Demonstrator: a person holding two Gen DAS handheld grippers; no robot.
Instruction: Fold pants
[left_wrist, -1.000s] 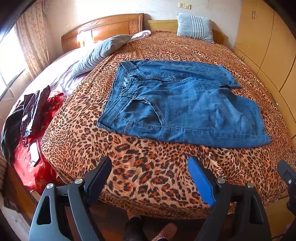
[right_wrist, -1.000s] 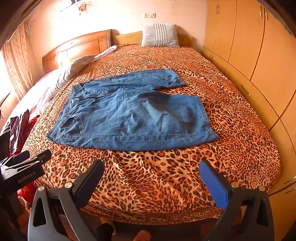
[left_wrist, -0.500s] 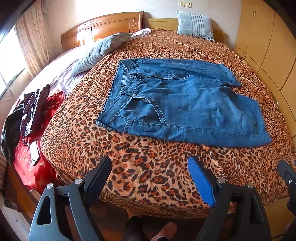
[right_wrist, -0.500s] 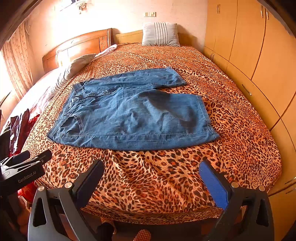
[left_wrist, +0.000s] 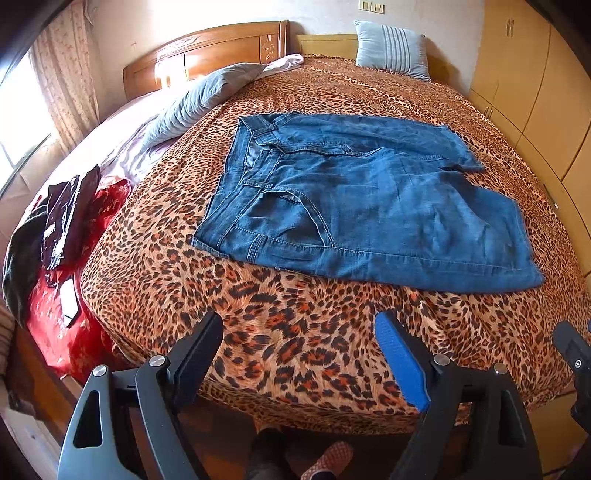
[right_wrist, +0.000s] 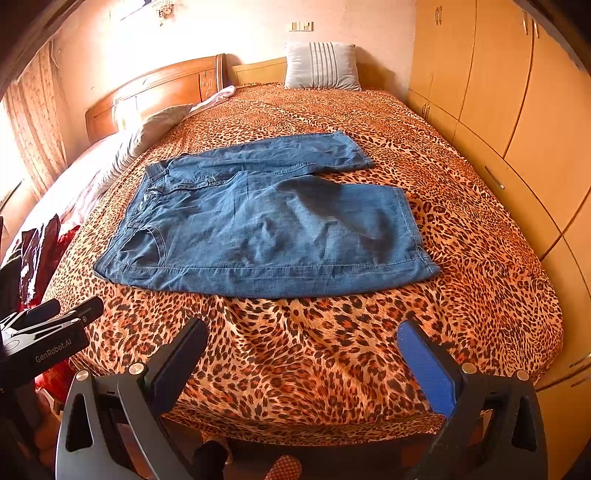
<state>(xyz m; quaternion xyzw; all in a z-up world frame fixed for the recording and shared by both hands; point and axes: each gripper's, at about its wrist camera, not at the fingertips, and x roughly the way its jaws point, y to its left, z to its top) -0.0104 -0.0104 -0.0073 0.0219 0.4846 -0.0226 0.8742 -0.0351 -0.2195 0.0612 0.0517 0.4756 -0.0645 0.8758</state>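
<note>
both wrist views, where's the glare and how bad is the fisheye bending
Left wrist view: window at the left edge blown out white, glare patch on the headboard, bed bulging like a dome. Right wrist view: warmer orange cast, wall overexposed, wardrobe doors bowed into curves, a dark shadow across the pants. Both sharp, corners vignetted black.

Blue denim pants (left_wrist: 362, 199) flat on bedspread (left_wrist: 295, 332)

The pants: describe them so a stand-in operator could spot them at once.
Start at the big bed under the leopard-print cover. Spread flat across its middle lie the pants, waistband toward the window side, legs toward the wardrobe. They are the only blue denim there; the other clothes, red and dark, are heaped off the cover's left edge.
</note>
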